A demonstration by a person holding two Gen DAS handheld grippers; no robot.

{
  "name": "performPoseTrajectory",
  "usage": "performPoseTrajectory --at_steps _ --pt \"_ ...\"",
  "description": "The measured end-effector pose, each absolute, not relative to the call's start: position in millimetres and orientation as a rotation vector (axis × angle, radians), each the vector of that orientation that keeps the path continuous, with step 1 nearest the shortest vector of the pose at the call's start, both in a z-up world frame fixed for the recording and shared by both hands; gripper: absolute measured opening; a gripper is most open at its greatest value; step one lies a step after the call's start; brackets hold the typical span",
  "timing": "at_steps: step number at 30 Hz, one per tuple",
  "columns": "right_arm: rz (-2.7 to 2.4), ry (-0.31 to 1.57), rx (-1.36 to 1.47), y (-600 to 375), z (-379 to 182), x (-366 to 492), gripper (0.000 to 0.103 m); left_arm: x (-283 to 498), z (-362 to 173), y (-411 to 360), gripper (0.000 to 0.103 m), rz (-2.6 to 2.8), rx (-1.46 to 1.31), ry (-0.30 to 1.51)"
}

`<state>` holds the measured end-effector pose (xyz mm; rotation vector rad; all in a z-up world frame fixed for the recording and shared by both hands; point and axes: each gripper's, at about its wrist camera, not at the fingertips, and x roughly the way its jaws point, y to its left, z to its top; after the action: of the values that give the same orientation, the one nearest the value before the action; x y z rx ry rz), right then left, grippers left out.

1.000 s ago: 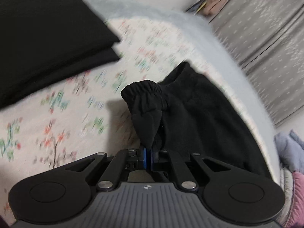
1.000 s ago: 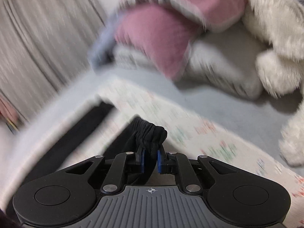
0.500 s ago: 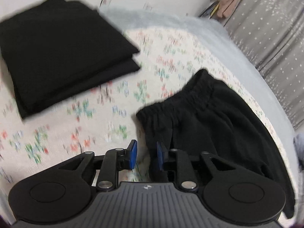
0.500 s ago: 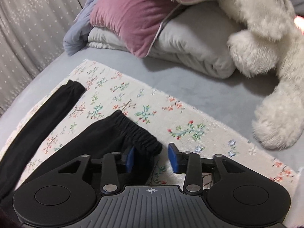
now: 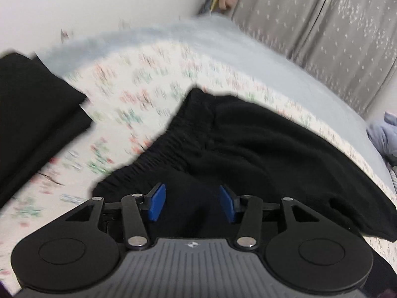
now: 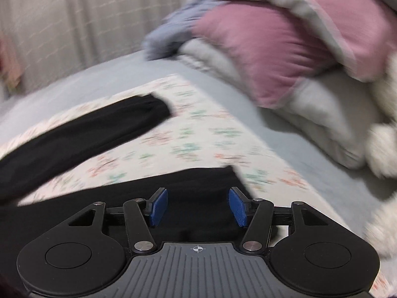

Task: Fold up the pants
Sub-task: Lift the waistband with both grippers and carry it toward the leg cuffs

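Left gripper point(image 5: 192, 202) and right gripper point(image 6: 197, 207) gape empty over the black pants point(image 5: 248, 149) (on floral cloth point(image 5: 139, 94)).

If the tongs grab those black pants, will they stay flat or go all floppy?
Probably floppy: the pants are soft cloth, already rumpled at the stretchy waistband. Likely light too, since they lie limp on the flowery sheet. One leg would likely dangle.
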<state>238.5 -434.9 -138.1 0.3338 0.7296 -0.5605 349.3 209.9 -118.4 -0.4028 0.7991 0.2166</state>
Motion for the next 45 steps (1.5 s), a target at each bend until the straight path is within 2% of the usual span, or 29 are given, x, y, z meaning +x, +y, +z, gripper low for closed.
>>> performPoseTrajectory --at_steps 3,6,8,11,14,16,21,24,26,27,28,29,34,41,45 --pt "-0.484 0.813 0.294 -424 -155 272 0.055 367 -147 219 0.037 0.253 -0.444 0.871" --pt "-0.527 0.925 0.247 -428 -184 299 0.056 374 -146 223 0.038 0.260 -0.460 0.881" --pt "-0.560 0.908 0.265 -441 -187 303 0.062 376 -145 231 0.038 0.261 -0.507 0.874" --pt "-0.627 0.886 0.301 -457 -181 305 0.062 367 -135 249 0.037 0.263 -0.667 0.844" --pt "-0.632 0.863 0.303 -467 -178 310 0.063 365 -110 249 0.042 0.291 -0.544 0.731" --pt "-0.632 0.870 0.314 -473 -179 314 0.063 375 -107 247 0.052 0.339 -0.450 0.710" --pt "-0.605 0.747 0.358 -480 -163 317 0.063 409 -132 259 0.055 0.278 -0.575 0.754" --pt "-0.600 0.729 0.352 -483 -160 323 0.069 431 -134 261 0.056 0.297 -0.528 0.719" --pt "-0.587 0.765 0.342 -484 -167 329 0.069 444 -134 260 0.055 0.297 -0.468 0.695" --pt "-0.587 0.781 0.336 -485 -171 331 0.069 451 -132 258 0.043 0.284 -0.432 0.697" --pt "-0.583 0.790 0.331 -486 -174 333 0.069 457 -130 254 0.014 0.264 -0.399 0.697" --pt "-0.577 0.795 0.332 -488 -176 334 0.069 465 -131 249 0.000 0.244 -0.357 0.698" --pt "-0.535 0.790 0.359 -495 -177 342 0.069 486 -156 239 0.000 0.260 -0.239 0.726" --pt "-0.537 0.738 0.414 -537 -161 384 0.069 490 -147 254 0.000 0.434 -0.083 0.653" --pt "-0.509 0.721 0.448 -563 -151 437 0.069 493 -138 281 0.000 0.281 -0.359 0.644"
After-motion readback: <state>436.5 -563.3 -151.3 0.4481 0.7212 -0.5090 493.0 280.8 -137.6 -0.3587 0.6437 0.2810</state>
